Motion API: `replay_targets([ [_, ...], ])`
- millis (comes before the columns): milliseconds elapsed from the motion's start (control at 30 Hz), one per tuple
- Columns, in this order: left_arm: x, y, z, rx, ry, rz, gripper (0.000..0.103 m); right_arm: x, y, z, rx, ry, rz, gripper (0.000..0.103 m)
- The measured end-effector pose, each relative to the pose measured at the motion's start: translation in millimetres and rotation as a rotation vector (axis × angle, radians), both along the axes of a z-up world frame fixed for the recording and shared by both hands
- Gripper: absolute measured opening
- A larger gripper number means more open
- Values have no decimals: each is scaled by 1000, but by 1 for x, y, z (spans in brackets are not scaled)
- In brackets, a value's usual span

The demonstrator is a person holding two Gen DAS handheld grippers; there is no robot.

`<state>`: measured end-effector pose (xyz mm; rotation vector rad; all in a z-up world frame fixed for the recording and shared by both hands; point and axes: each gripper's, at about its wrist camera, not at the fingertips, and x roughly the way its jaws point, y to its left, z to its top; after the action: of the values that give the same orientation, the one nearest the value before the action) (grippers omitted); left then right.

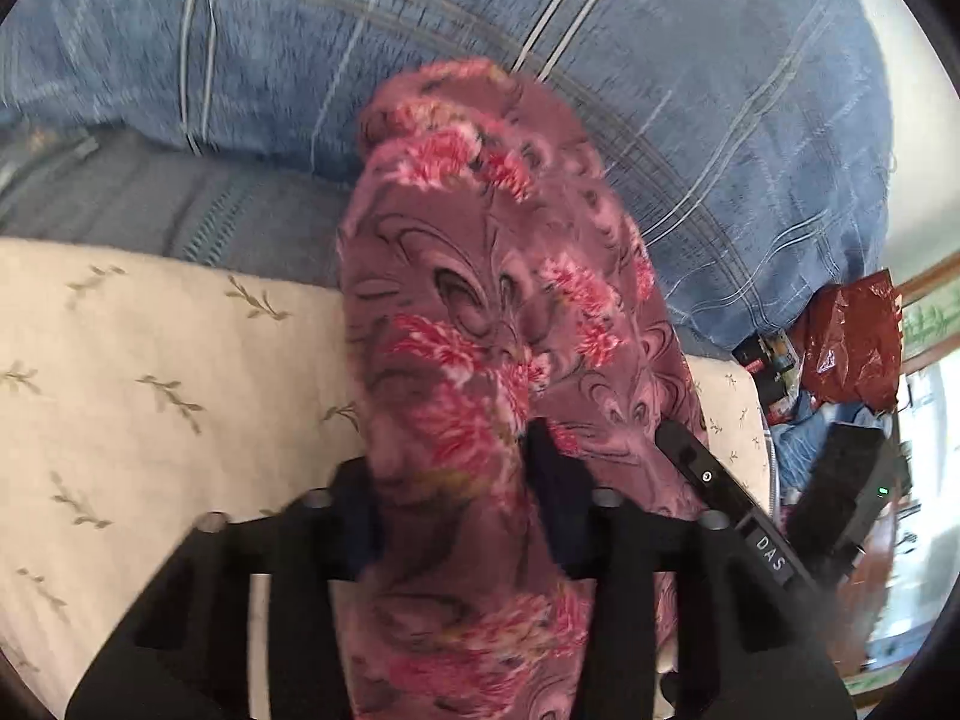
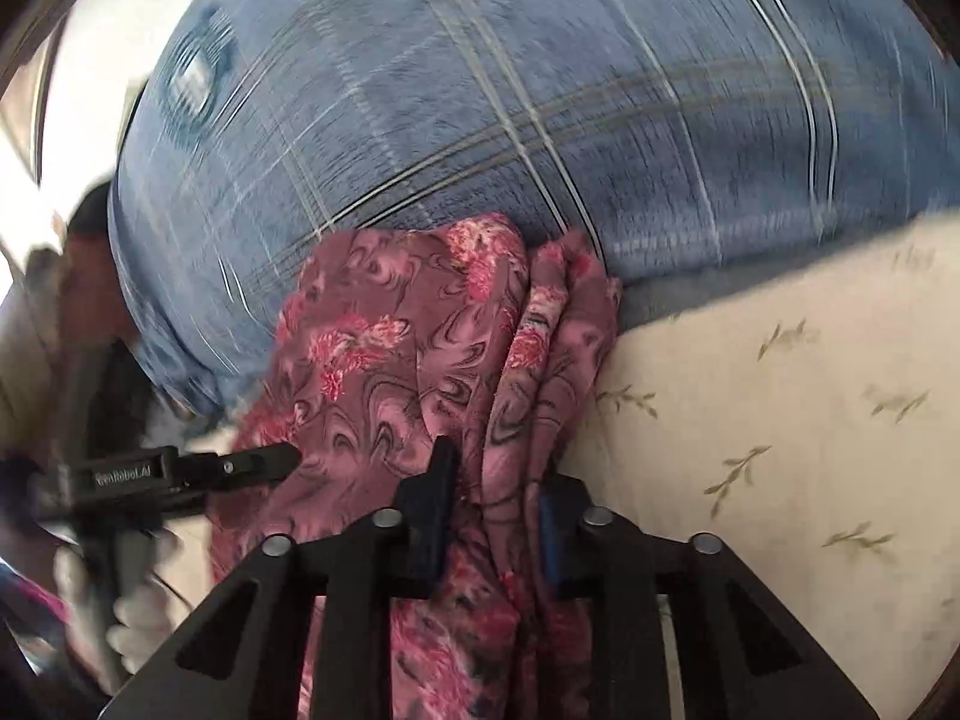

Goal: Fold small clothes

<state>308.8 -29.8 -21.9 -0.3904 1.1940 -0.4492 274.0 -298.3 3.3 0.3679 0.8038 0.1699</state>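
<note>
A small maroon floral garment (image 1: 498, 300) hangs bunched between both grippers above a cream leaf-print sheet (image 1: 150, 372). My left gripper (image 1: 462, 480) is shut on one end of it, cloth filling the gap between its fingers. My right gripper (image 2: 492, 510) is shut on the other end of the garment (image 2: 432, 348), which drapes forward in folds. The right gripper's finger (image 1: 714, 480) shows at the right of the left wrist view. The left gripper's finger (image 2: 240, 465) shows at the left of the right wrist view, touching the cloth.
A large blue plaid pillow (image 1: 600, 90) lies just behind the garment and fills the back of the right wrist view (image 2: 540, 108). A red bag (image 1: 852, 348) and small clutter sit at the far right. The cream sheet (image 2: 780, 420) spreads to the right.
</note>
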Motion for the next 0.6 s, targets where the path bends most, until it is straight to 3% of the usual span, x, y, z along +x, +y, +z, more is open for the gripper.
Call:
replay_targets([
  [67, -11, -4, 15, 40, -61, -10, 28, -6, 16, 13, -85, -26, -17, 21],
  [200, -30, -8, 40, 95, -143, -22, 27, -23, 34, 34, -126, -76, -35, 21],
  [400, -69, 30, 73, 79, -197, -19, 27, -64, 57, 58, -51, -118, -10, 21],
  [600, -119, 96, 84, 62, -202, 11, 28, -106, 110, 62, 67, -133, 80, 22],
])
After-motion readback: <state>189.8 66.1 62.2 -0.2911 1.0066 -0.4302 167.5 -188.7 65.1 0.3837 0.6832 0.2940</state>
